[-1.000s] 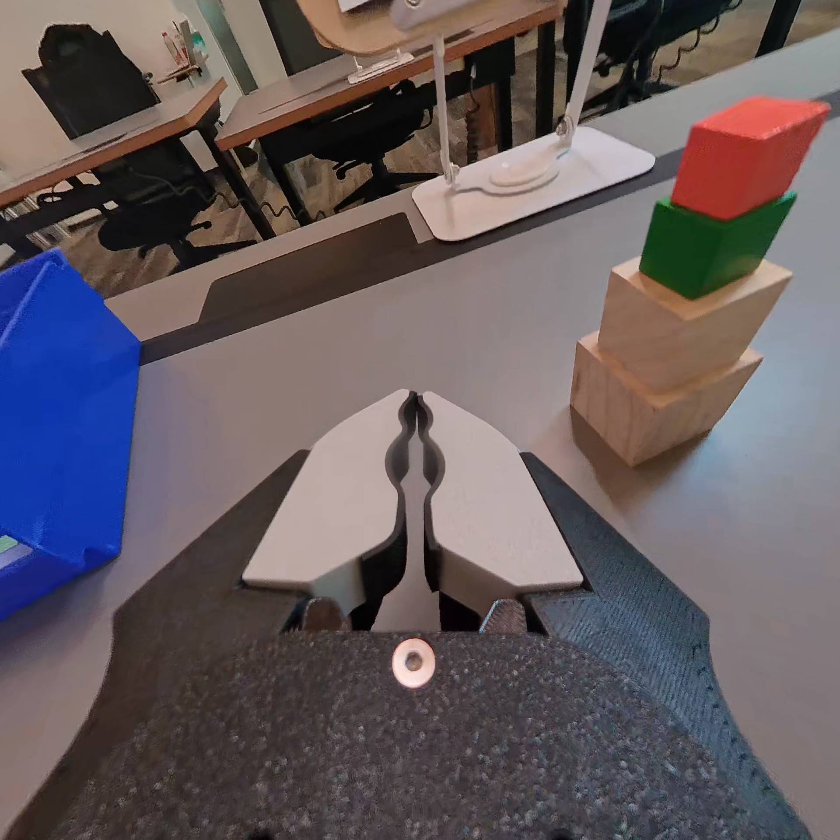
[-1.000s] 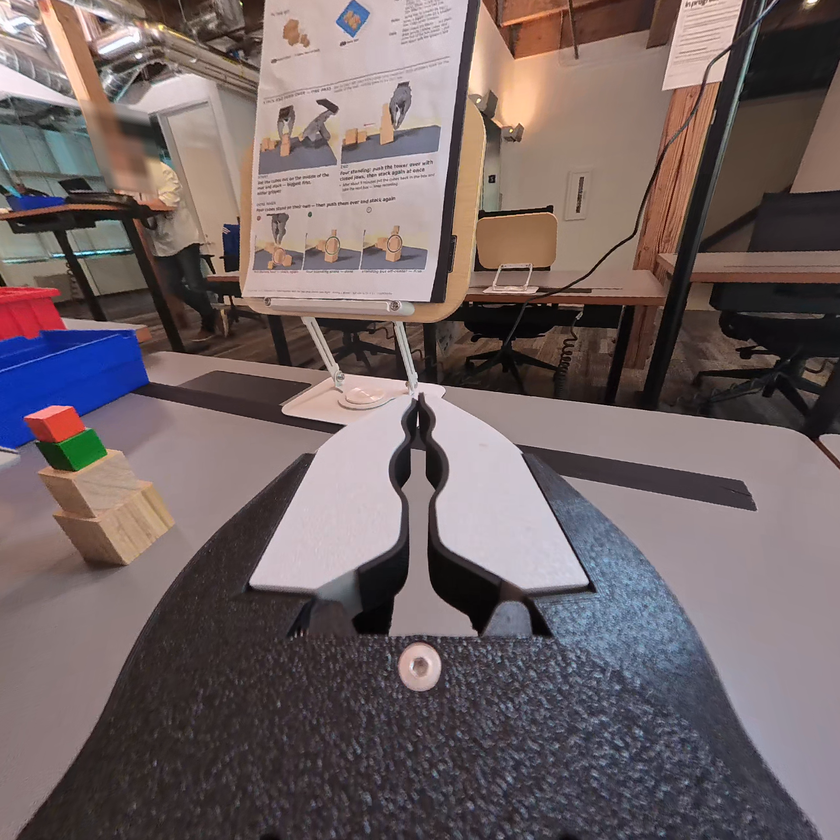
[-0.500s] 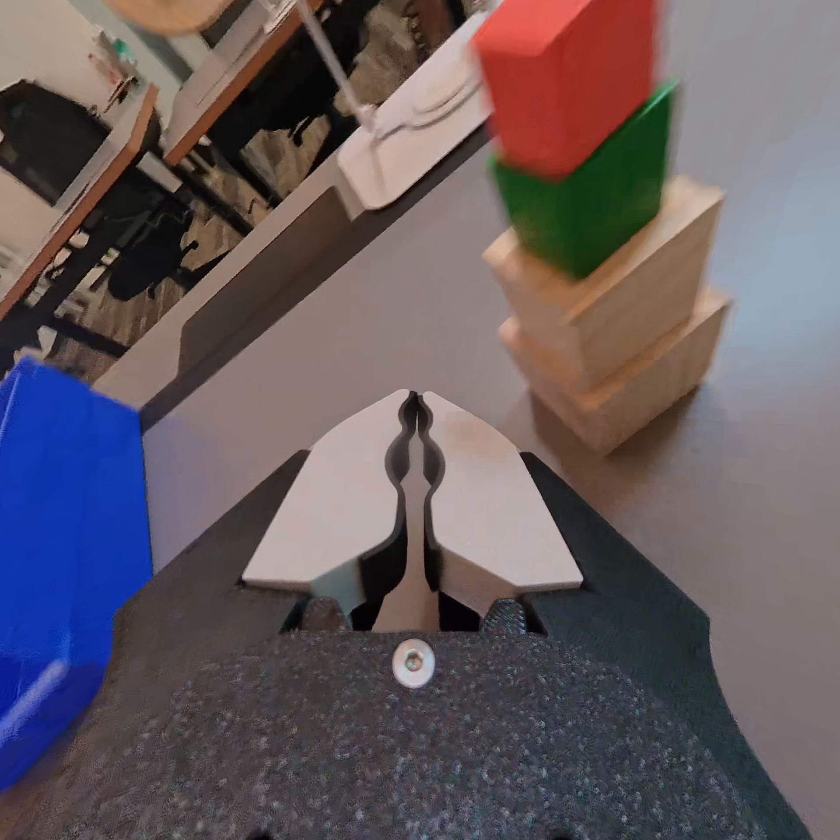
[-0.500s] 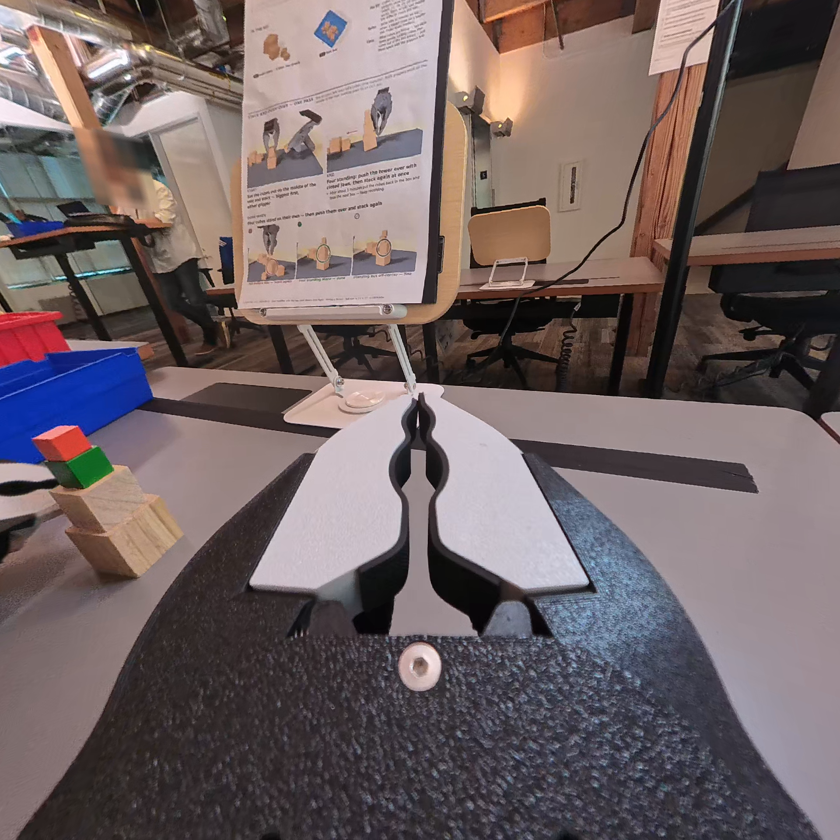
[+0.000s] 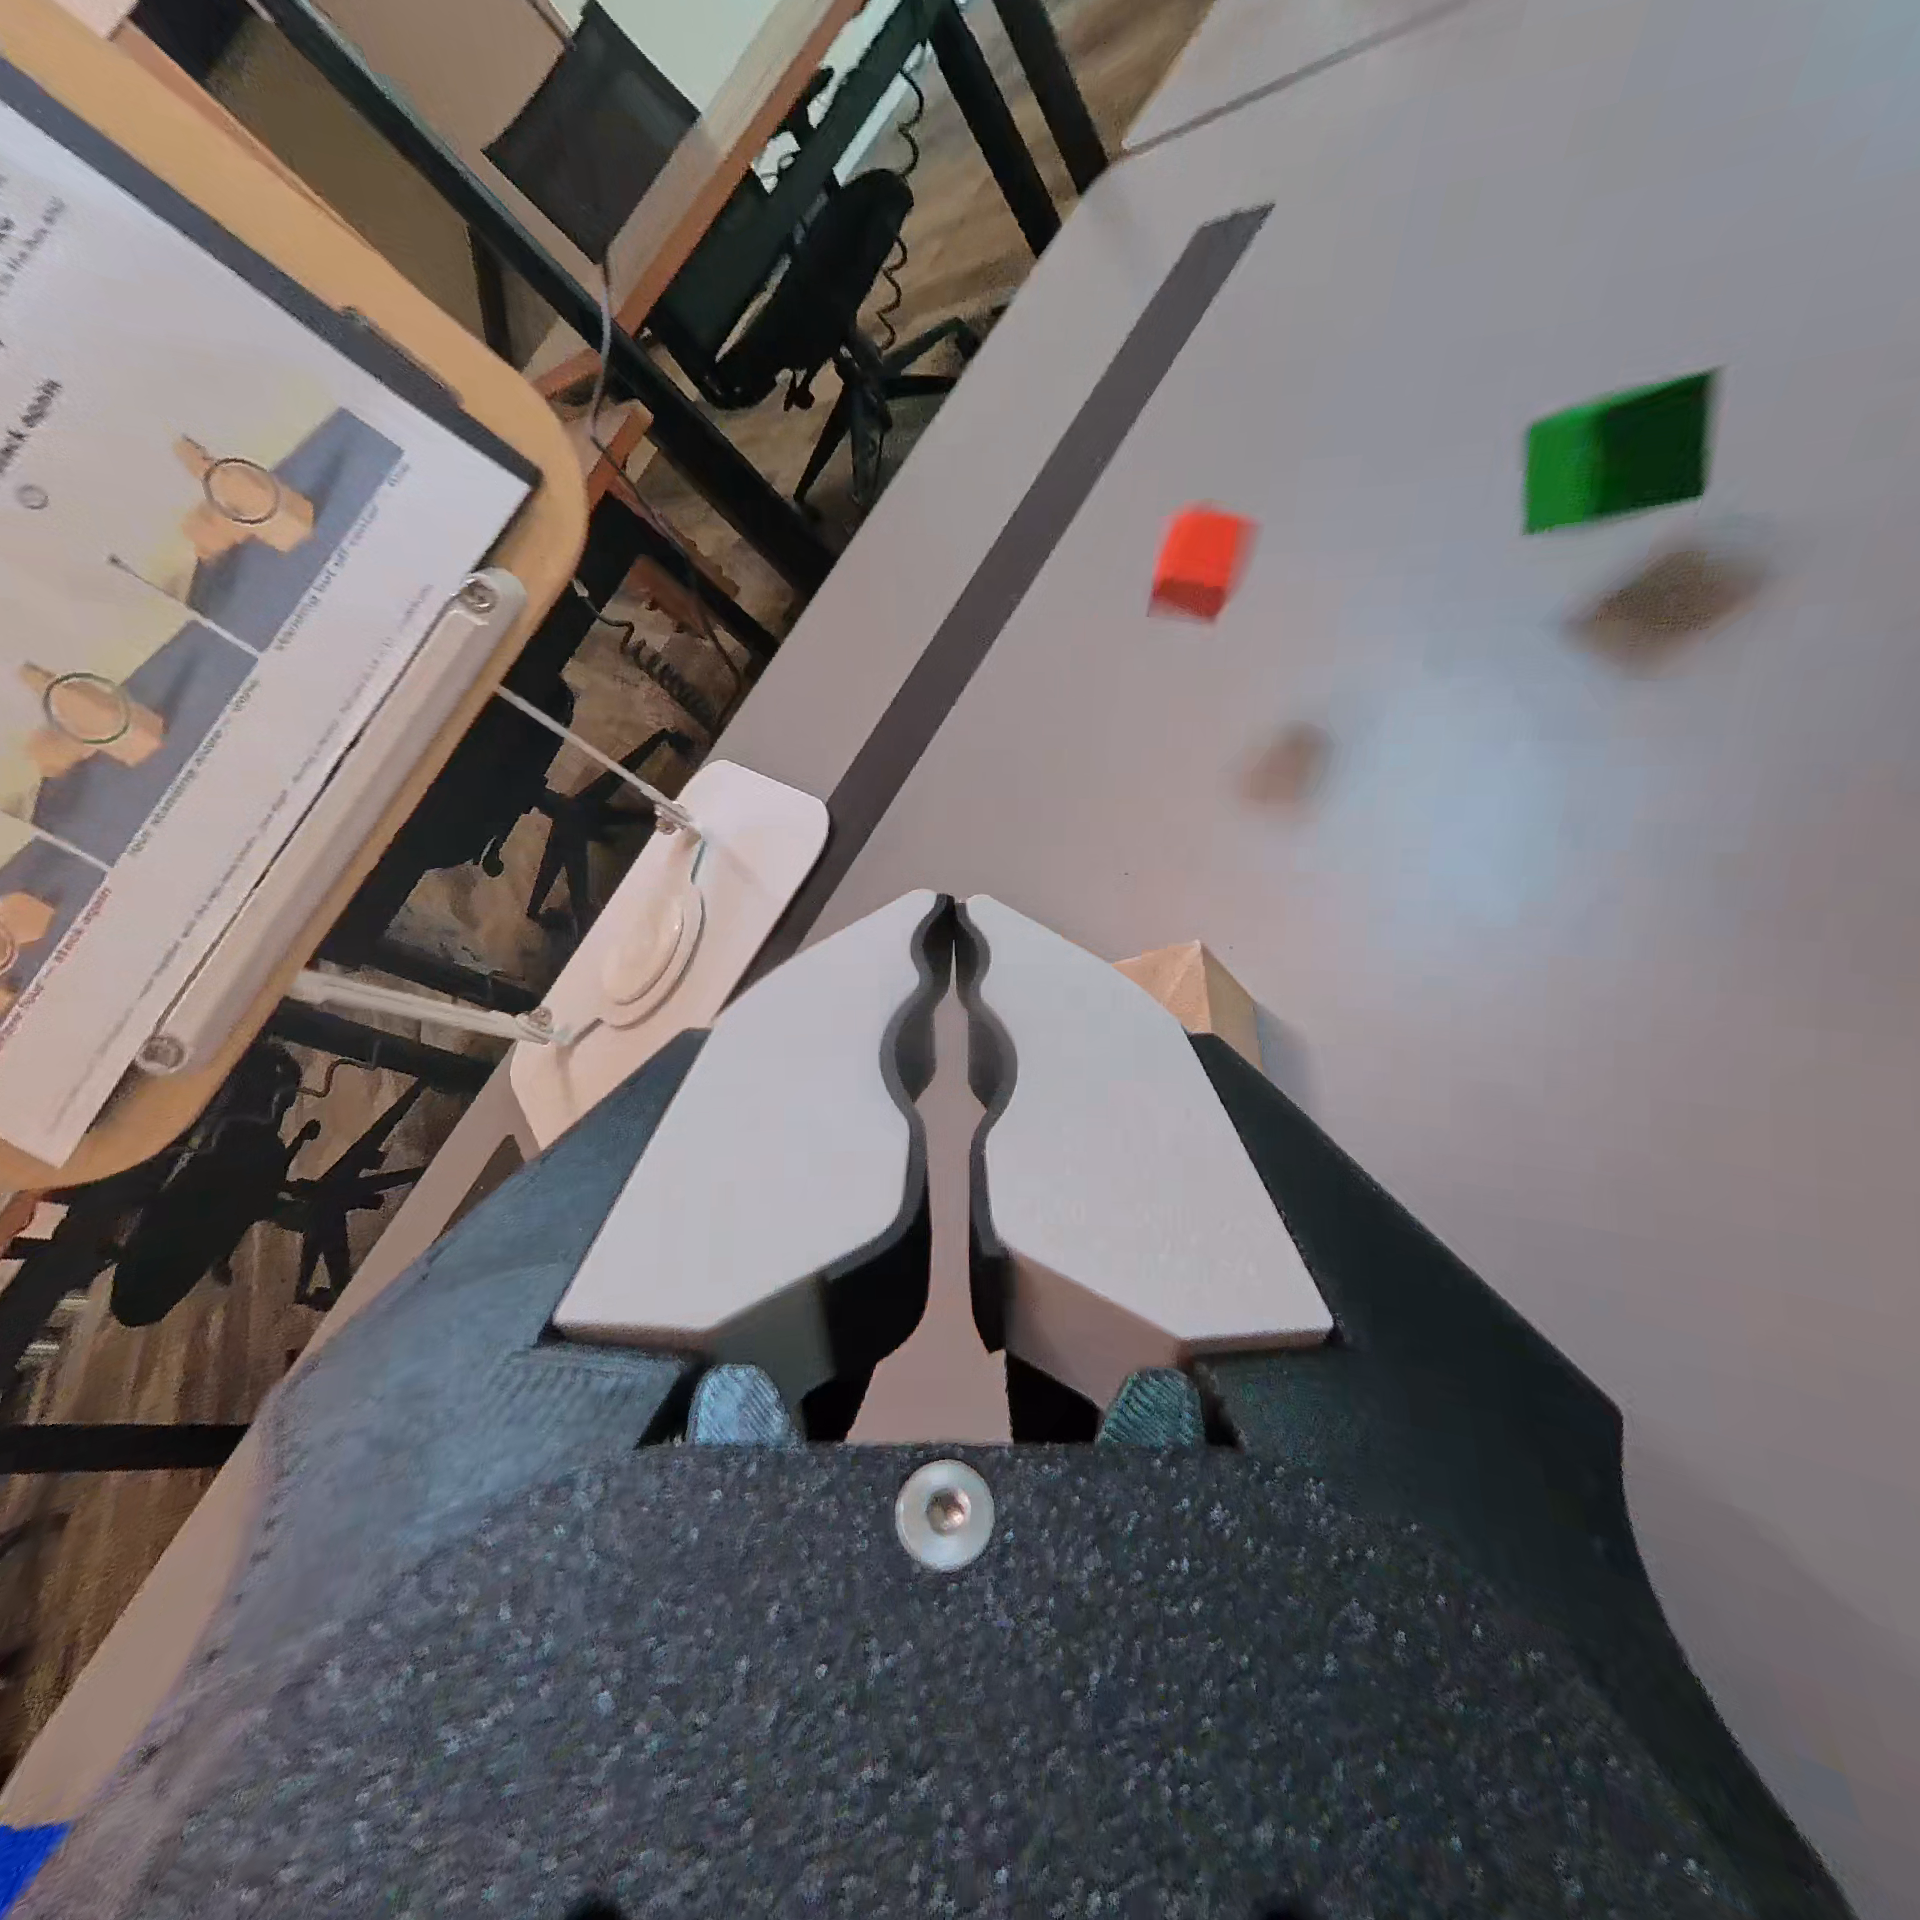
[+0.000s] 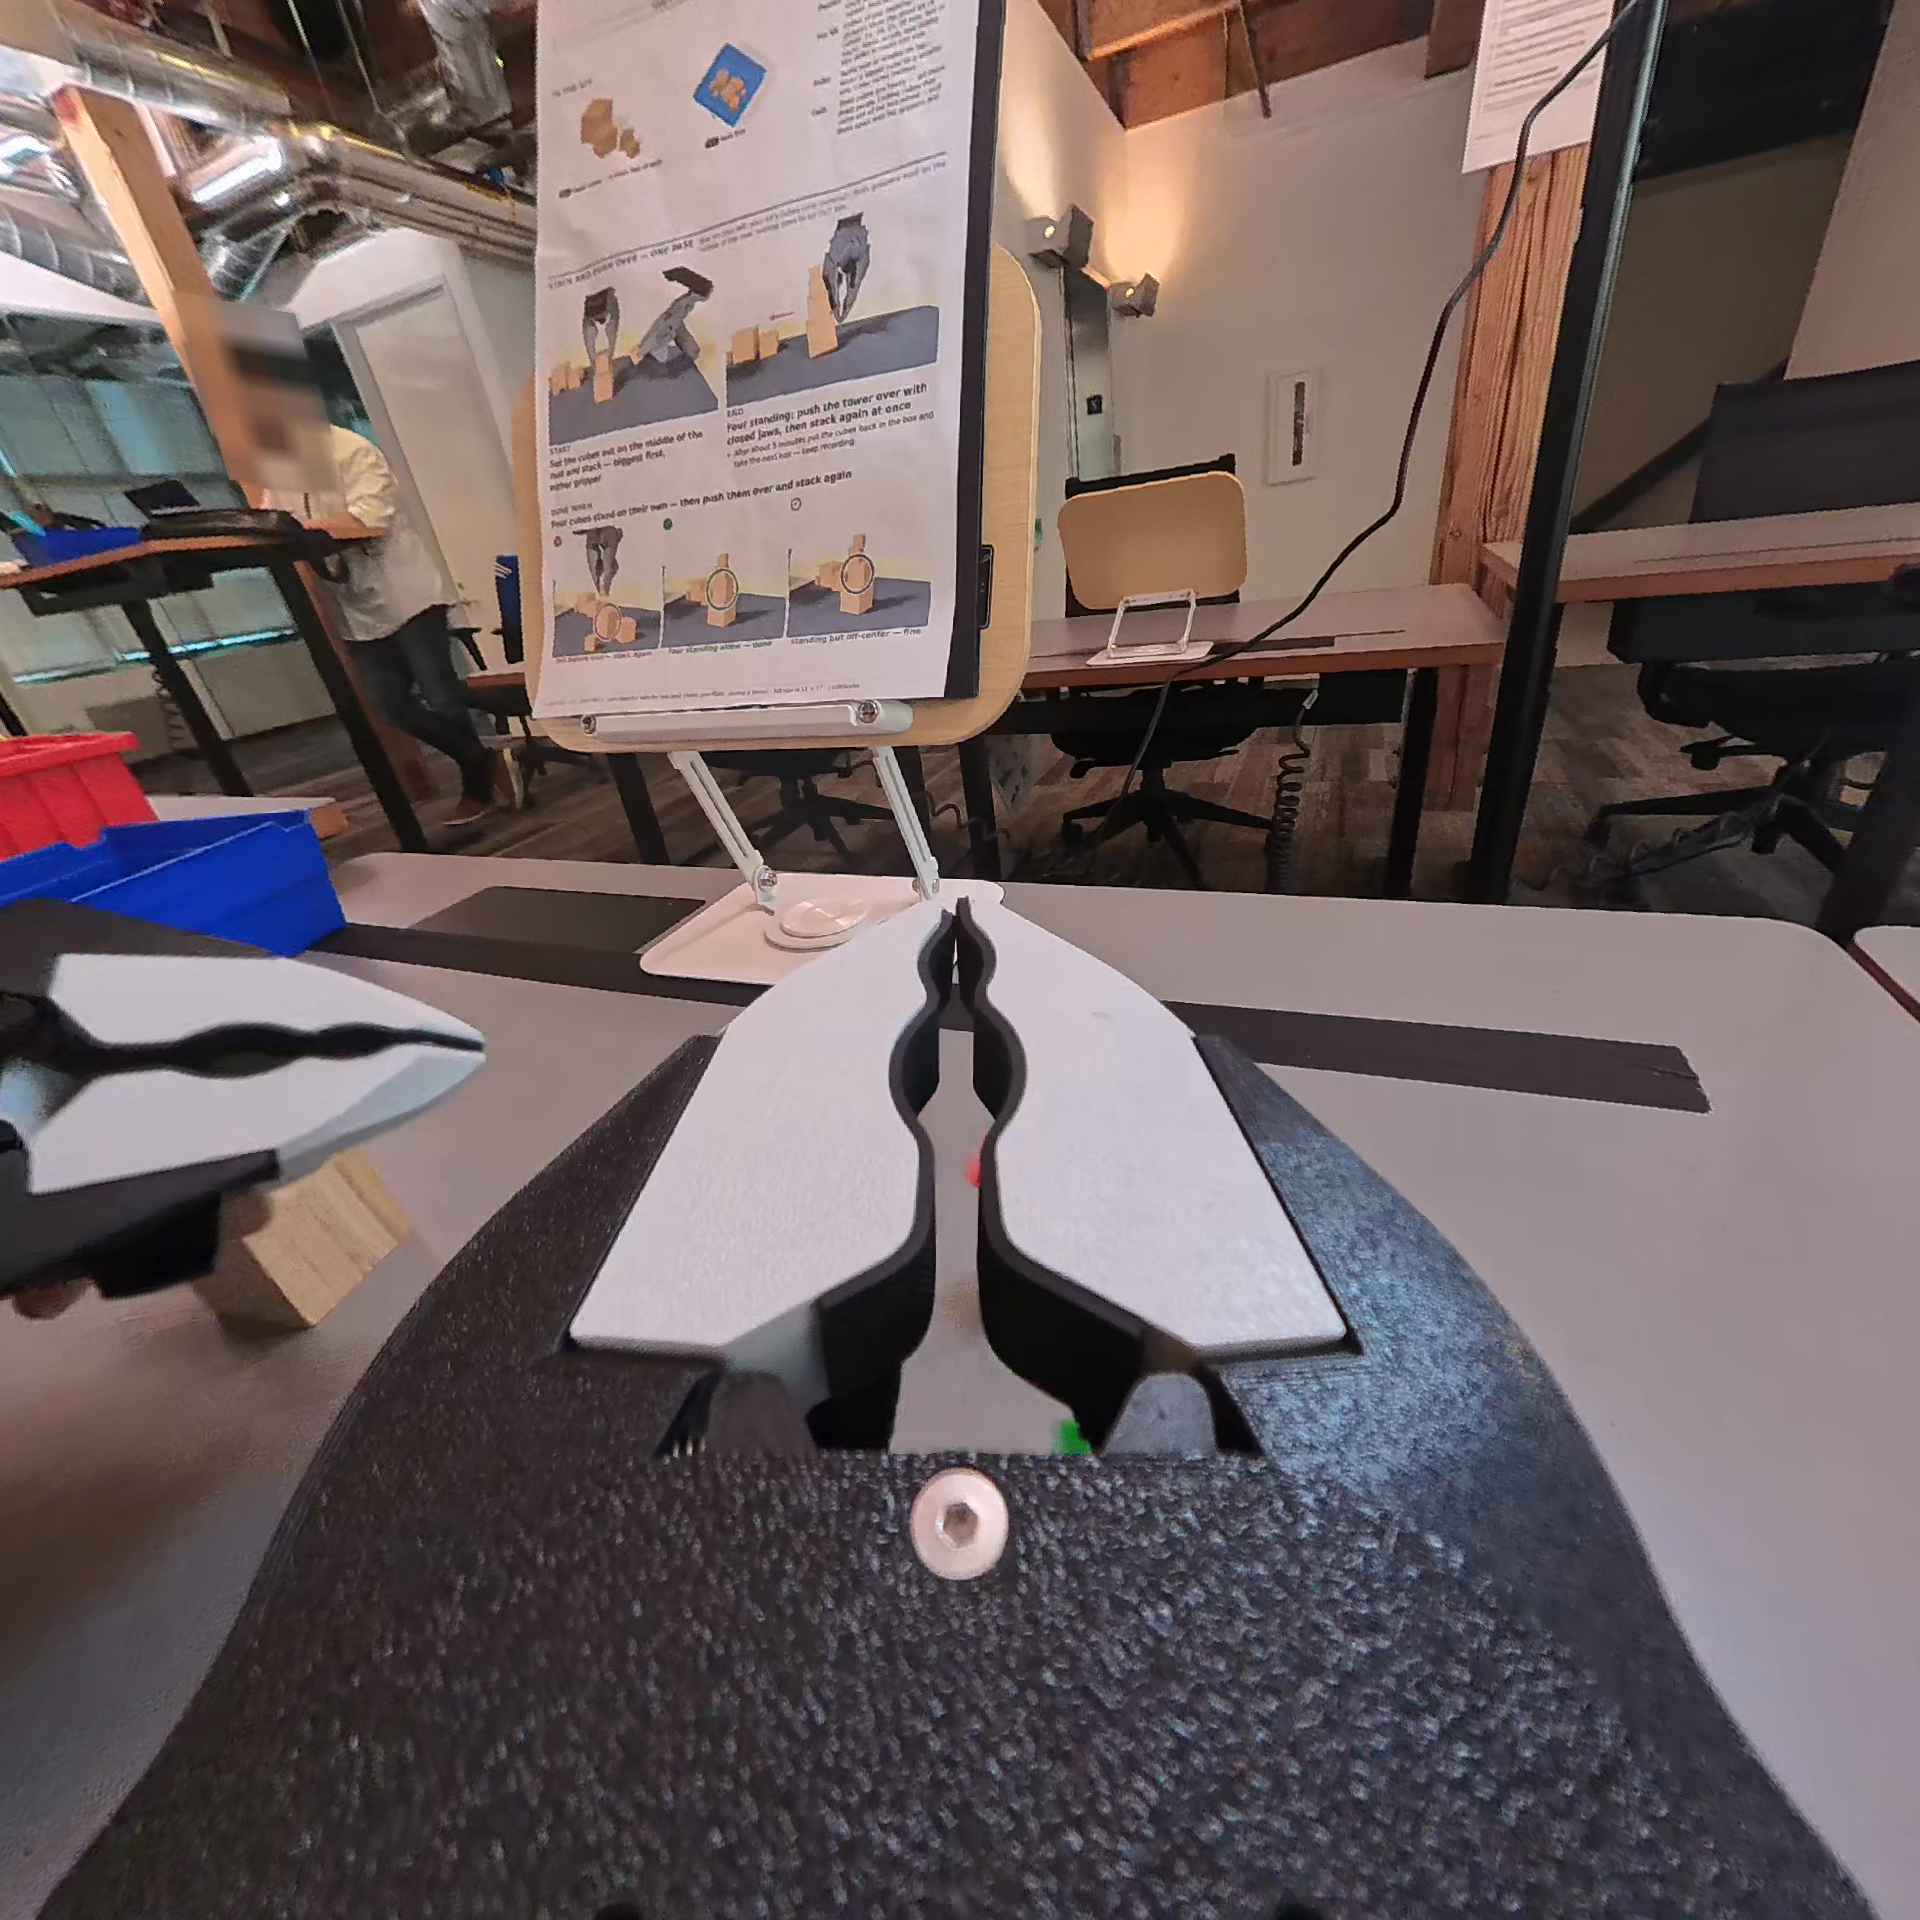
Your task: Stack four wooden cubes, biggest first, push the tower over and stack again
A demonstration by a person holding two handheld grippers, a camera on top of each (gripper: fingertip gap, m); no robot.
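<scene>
**Blocks scattering across the worktop, both grippers pressed together and empty**

Nearest the left wrist camera, the left gripper is sitting with its two fingertips pressed together on nothing; it is rolled hard to one side, so the grey worktop is running steeply up the view. A pale wooden block is lying just beside its right finger at about 3 o'clock; whether they are touching I cannot tell. Farther off, a red block at 1 o'clock and a green block at 2 o'clock are showing blurred and well apart, each with a soft dark shadow on the worktop separate from it, so they look to be in the air; no stack is standing, and judging by that any building is all left to do.

From the right wrist view, the right gripper is being held level over the worktop, fingertips likewise pressed together and empty; the left gripper is reaching in from 9 o'clock above the wooden block. Beyond, at 12 o'clock, a stand holding a printed sheet is standing; a blue bin is resting at 10 o'clock.
</scene>
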